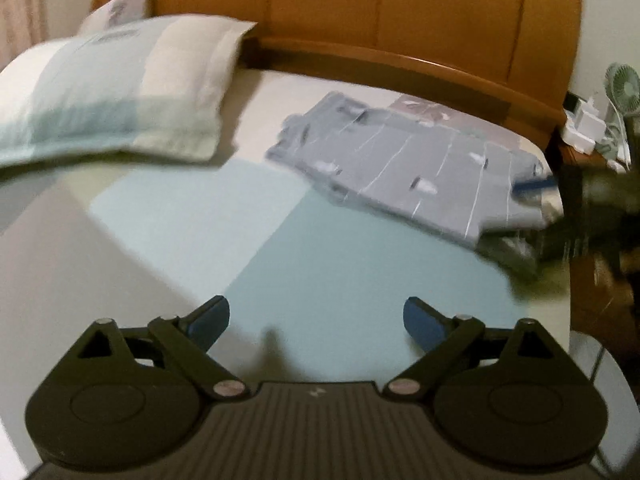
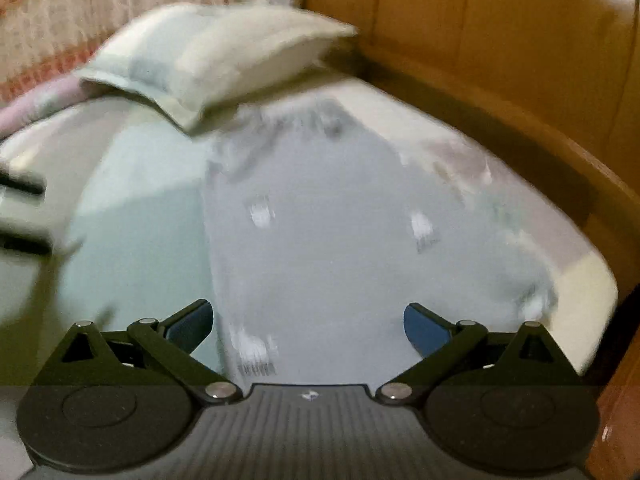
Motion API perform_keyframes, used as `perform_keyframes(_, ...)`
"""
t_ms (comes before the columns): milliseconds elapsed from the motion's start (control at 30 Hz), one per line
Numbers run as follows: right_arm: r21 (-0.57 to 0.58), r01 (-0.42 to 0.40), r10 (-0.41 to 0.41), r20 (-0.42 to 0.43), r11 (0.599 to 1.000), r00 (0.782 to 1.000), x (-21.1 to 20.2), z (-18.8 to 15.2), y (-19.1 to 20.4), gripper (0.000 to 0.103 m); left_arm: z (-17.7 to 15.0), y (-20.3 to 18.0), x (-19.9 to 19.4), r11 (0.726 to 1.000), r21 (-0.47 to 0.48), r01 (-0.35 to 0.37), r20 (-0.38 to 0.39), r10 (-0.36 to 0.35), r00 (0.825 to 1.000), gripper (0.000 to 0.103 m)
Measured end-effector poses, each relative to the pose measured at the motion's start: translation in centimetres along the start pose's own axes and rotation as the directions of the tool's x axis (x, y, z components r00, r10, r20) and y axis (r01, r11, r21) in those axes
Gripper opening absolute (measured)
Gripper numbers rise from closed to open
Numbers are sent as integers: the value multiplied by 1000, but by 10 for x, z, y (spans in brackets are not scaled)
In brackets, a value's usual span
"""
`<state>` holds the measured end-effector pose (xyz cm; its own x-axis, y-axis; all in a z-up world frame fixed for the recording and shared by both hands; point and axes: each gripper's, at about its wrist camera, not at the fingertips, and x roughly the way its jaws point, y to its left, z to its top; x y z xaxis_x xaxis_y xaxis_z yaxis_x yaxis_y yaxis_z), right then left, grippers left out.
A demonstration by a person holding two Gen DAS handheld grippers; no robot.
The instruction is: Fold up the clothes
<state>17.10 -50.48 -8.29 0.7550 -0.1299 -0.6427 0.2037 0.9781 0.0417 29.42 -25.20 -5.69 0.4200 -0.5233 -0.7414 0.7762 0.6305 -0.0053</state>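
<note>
Each hand-held gripper (image 1: 316, 322) (image 2: 308, 324) has a black ribbed body, black linkage arms with silver pivot screws, and blue finger pads (image 1: 424, 324).

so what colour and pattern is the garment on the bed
Grey garment with thin white lines and small white patches, clearest in the left wrist view.

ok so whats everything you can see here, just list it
garment: 1, grey with white lines, flat on the bed near the headboard
pillow: 1, pale teal and cream, at the head of the bed
sheet: 1, teal and cream blocks, covering the bed
headboard: 1, brown wood, behind the bed
fan: 1, green, on the bedside stand
curtain: 1, pinkish, behind the pillow
left gripper: fingers apart, empty
right gripper: fingers apart, over the garment
</note>
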Motion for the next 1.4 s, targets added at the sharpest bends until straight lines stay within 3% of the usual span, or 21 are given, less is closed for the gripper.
perform_keyframes(100,-47,-65,69,101,997,993,-1,37,7,103,-24,8,-19,999,-37,-28,3,28,1000,94)
perform_keyframes(200,-64,-151,158,122,986,980,28,70,14,103,-41,13,-38,994,-66,-84,25,85,996,94)
perform_keyframes(367,-5,-265,265,82,964,961,105,103,32,103,-57,25,-56,987,-112,-119,29,123,992,94)
perform_keyframes(467,-8,-292,292,3,956,956,148,106,48,103,-67,32,-68,980,-140,-140,31,145,989,95)
perform_keyframes(633,-4,-286,286,-31,958,958,163,106,62,103,-77,42,-81,970,-189,-153,45,164,985,95)
perform_keyframes(700,5,-277,277,-48,961,960,150,107,58,103,-78,44,-82,970,-198,-143,55,157,986,95)
perform_keyframes(900,-54,-67,63,-73,996,995,76,78,40,103,-81,35,-82,974,-172,-151,73,165,984,95)
perform_keyframes(1067,67,-26,32,-88,997,996,30,24,16,103,-82,29,-85,969,-217,-119,78,138,987,95)
perform_keyframes(1200,157,-23,41,-109,987,993,17,-9,4,103,-83,16,-89,972,-203,-121,83,140,987,95)
perform_keyframes(1400,231,-26,41,-59,973,997,-13,-21,-4,103,-84,-4,-97,973,-193,-124,95,145,985,95)
